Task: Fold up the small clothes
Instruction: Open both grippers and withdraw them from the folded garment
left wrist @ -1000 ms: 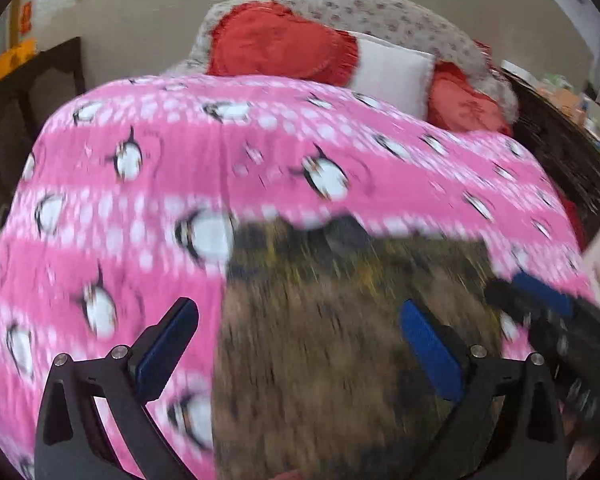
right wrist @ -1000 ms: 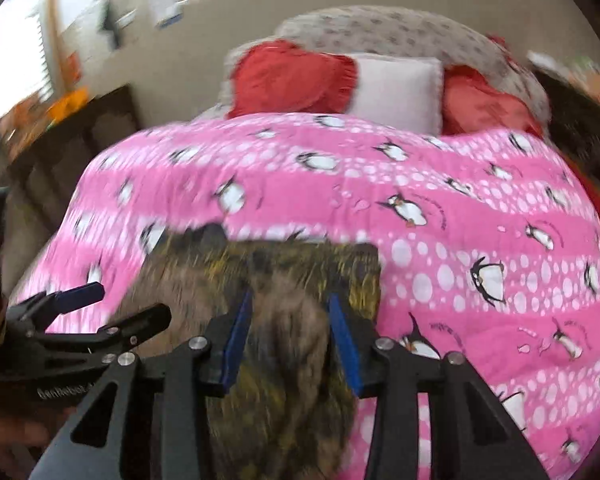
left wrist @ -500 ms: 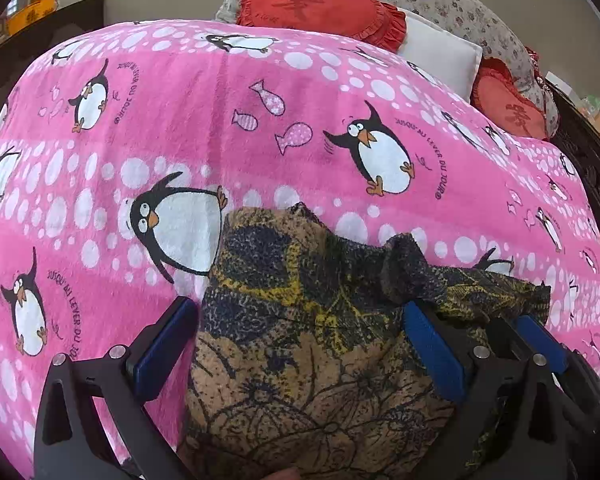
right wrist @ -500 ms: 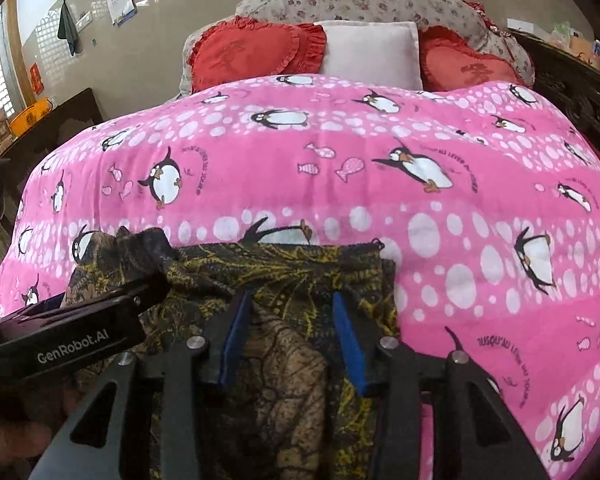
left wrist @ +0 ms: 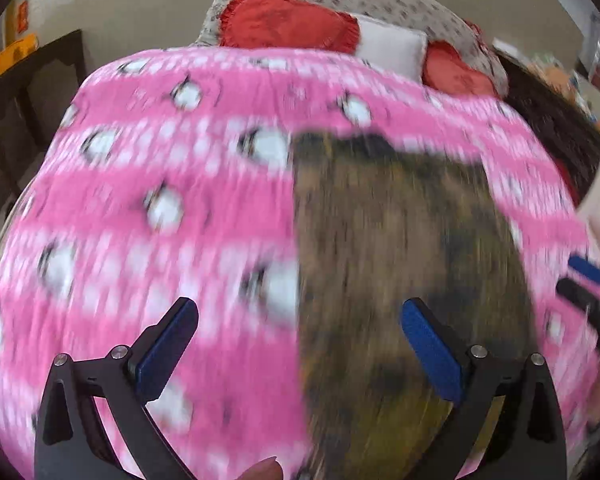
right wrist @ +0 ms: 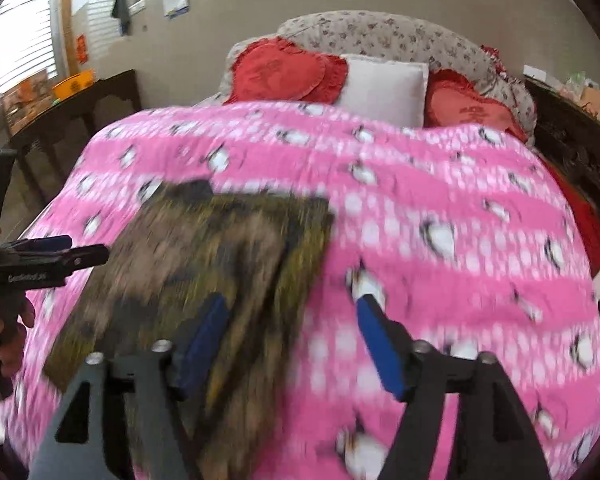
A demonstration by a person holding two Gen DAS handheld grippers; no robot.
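Observation:
A brown, yellow and black patterned garment (left wrist: 400,260) lies flat as a rough rectangle on the pink penguin blanket (left wrist: 160,208); both views are motion-blurred. My left gripper (left wrist: 300,340) hangs open above the garment's left edge, nothing between its blue pads. In the right wrist view the garment (right wrist: 204,256) sits left of centre. My right gripper (right wrist: 292,332) is over its right edge with jaws opening; the cloth lies below them, not pinched. The left gripper (right wrist: 60,254) shows at the left edge there, the right gripper (left wrist: 588,280) at the right edge of the left view.
Red heart cushions (right wrist: 288,72), a white pillow (right wrist: 384,88) and a floral bolster (right wrist: 380,32) are stacked at the bed's head. Dark wooden furniture (right wrist: 80,108) stands to the left, a dark bed frame (right wrist: 572,140) on the right. A hand (right wrist: 8,332) holds the left tool.
Both grippers have pulled back from the garment's far edge, so more of the bed shows. The right jaws, narrow around a fold of cloth before, now stand wider.

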